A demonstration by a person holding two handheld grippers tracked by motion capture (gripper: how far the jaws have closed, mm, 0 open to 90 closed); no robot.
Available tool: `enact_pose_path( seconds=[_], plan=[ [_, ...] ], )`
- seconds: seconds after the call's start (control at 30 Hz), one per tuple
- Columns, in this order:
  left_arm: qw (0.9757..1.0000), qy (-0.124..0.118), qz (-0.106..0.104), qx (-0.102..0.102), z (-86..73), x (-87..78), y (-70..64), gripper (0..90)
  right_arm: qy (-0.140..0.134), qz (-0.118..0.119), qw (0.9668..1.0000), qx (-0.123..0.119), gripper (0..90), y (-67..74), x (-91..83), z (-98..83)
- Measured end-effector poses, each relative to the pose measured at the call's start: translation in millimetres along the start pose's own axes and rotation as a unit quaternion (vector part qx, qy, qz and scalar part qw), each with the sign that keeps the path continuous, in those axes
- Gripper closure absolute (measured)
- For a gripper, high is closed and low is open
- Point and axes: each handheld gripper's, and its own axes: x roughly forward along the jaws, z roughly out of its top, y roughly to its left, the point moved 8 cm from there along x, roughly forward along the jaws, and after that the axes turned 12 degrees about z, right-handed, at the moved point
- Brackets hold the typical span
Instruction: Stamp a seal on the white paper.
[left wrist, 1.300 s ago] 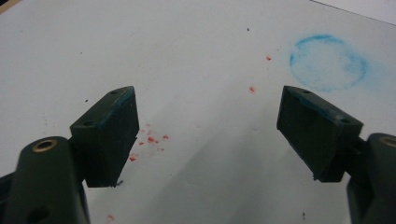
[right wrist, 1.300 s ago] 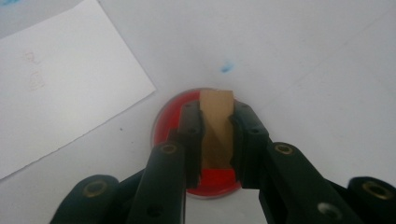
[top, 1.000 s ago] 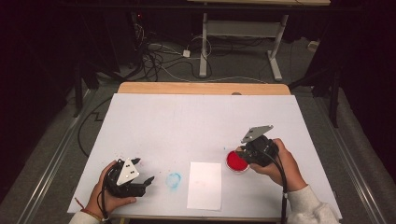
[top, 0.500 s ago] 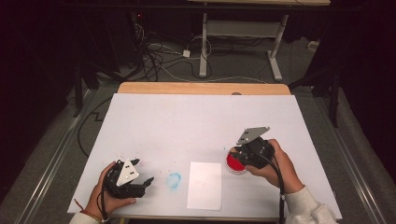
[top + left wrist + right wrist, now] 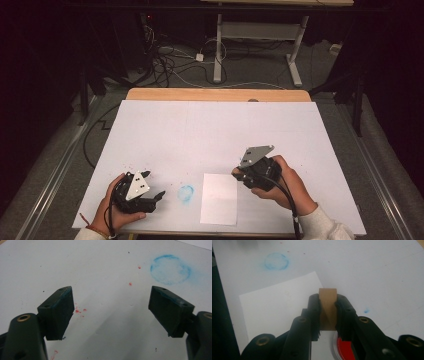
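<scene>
A: Illumination status?
B: High view: white table sheet (image 5: 210,135) evenly lit from above; surrounding floor (image 5: 45,165) falls to near black.
A: Shadows?
B: Left gripper view: soft shadow on the sheet between the jaws of the left gripper (image 5: 110,312).
A: Focus?
B: Right gripper view: blue ring stain (image 5: 276,261) soft; upper left of frame blurred.

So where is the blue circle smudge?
In the high view the blue circle smudge is on the table near the front edge, between the left tool and the white paper.

Dark room, grey floor (image 5: 50,165), tangled cables (image 5: 170,65), white desk frame (image 5: 260,35)
</scene>
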Motion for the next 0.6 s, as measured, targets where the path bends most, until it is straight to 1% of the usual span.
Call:
enact_pose_path(
  seconds=[0.07, 0.1, 0.13, 0.27, 0.33, 0.37, 0.43, 0.47, 0.57, 0.6],
  plan=[
    [1.0000, 0.001, -0.001, 0.000, -0.2, 0.5, -0.2, 19.9, 0.002, 0.007, 1.0000, -0.006, 76.4, 4.1, 2.8, 1.5],
    [1.0000, 0.000, -0.002, 0.000, -0.1, 0.5, -0.2, 19.9, 0.002, 0.005, 1.0000, -0.004, 76.4, 4.9, 3.6, 1.7],
    [1.0000, -0.001, -0.002, 0.000, 0.0, 0.5, -0.1, 19.9, 0.003, 0.006, 0.9999, -0.008, 76.4, 5.2, 4.3, 2.0],
    [1.0000, 0.001, -0.002, 0.001, 0.0, 0.5, -0.5, 19.6, 0.009, 0.010, 0.9999, -0.009, 76.4, 9.1, 8.5, 2.1],
    [1.0000, 0.005, -0.004, -0.004, -0.5, 0.9, -1.6, 19.2, 0.010, 0.012, 0.9998, -0.009, 76.4, 11.1, 12.0, 2.6],
    [1.0000, 0.003, -0.002, 0.001, 0.0, 1.2, -0.7, 19.1, 0.011, 0.013, 0.9998, -0.007, 76.4, 12.8, 14.1, 2.6],
    [1.0000, 0.004, -0.002, 0.003, -0.1, 1.2, -0.7, 18.7, 0.012, 0.020, 0.9997, -0.008, 76.4, 15.7, 18.5, 3.1],
    [1.0000, 0.004, -0.002, 0.003, -0.1, 1.1, -0.8, 18.7, 0.015, 0.025, 0.9995, -0.011, 76.4, 17.4, 21.1, 3.2],
    [1.0000, 0.006, -0.001, 0.002, -0.3, 1.6, -0.6, 18.7, 0.026, 0.028, 0.9992, -0.015, 76.4, 21.8, 29.0, 2.6],
    [0.9999, 0.010, -0.003, -0.004, -1.1, 1.7, -1.3, 18.7, 0.030, 0.031, 0.9989, -0.020, 76.4, 23.8, 31.7, 2.4]
  ],
)
